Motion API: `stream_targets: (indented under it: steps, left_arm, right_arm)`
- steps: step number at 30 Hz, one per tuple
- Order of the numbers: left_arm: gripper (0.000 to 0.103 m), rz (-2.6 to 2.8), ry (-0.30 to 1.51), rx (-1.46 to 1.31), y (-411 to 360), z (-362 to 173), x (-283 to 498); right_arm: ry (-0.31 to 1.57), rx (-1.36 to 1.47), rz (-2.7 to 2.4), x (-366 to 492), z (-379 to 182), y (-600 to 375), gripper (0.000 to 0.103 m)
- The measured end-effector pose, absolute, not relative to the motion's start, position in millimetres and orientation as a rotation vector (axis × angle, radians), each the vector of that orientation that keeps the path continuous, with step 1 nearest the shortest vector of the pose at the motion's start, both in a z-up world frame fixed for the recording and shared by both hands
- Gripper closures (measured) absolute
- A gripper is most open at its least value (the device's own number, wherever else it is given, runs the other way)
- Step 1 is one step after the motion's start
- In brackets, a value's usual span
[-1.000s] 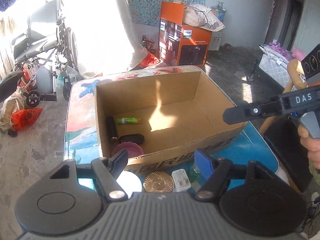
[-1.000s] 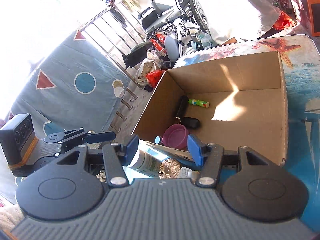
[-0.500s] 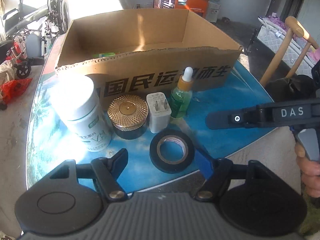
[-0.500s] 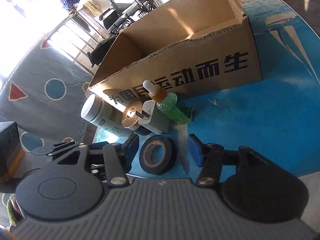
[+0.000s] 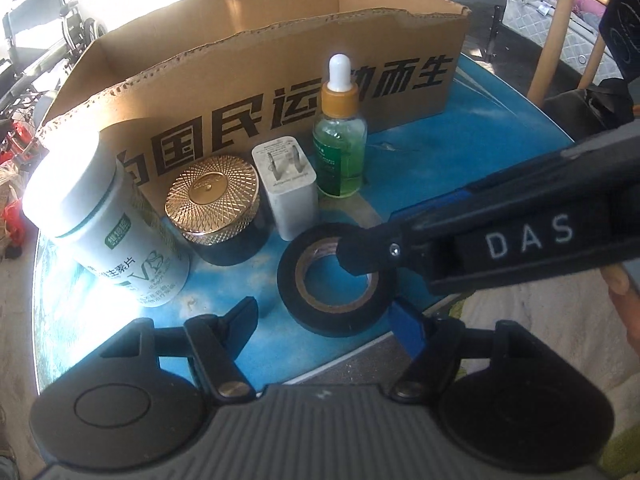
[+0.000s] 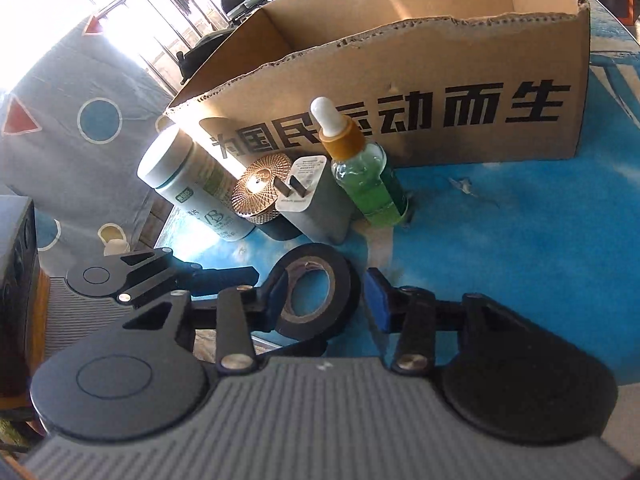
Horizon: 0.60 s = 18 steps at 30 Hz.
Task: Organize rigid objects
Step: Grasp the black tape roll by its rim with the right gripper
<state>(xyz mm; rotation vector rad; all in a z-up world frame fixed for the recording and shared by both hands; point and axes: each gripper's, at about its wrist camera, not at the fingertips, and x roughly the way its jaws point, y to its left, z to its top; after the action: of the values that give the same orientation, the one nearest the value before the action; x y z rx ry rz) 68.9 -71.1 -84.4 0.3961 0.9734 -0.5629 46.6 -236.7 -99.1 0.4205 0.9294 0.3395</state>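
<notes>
Our right gripper (image 6: 326, 300), jaws spread, straddles the flat-lying black tape roll (image 6: 318, 294) at lower centre; our left gripper (image 5: 324, 320) waits spread alongside

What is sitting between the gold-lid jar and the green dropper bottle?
A white plug charger stands between the gold-lid jar and the green dropper bottle, prongs facing up; both wrist views show it.

The cardboard box (image 5: 304, 92) is matt brown with a ragged, corrugated top edge. The tape roll (image 5: 336, 280) looks matt black. The dropper bottle (image 5: 340, 156) is clear and glossy, holding green liquid, while the jar lid (image 5: 214, 196) shines like gold metal, finely ridged. The white bottle (image 5: 108, 232) and charger (image 5: 290, 196) look like smooth plastic. The counter (image 5: 460, 152) is glossy blue.
</notes>
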Motion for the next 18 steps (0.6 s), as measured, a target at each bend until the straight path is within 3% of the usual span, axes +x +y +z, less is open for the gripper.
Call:
stream_targets:
  steps: [6, 11, 18]
  left_arm:
    - [0.032, -0.576, 0.964, 0.371, -71.8, -84.4, 71.8]
    - [0.037, -0.581, 0.955, 0.354, -71.9, -83.1, 76.5]
    - [0.038, -0.579, 0.947, 0.362, -81.3, -83.0, 77.3]
  right_arm:
    - [0.955, 0.366, 0.327, 54.6, -109.7, -229.5, 0.081]
    - [0.95, 0.344, 0.325, 58.7, -111.6, -227.4, 0.085]
    - [0.951, 0.348, 0.312, 58.3, -110.4, -228.2, 0.086]
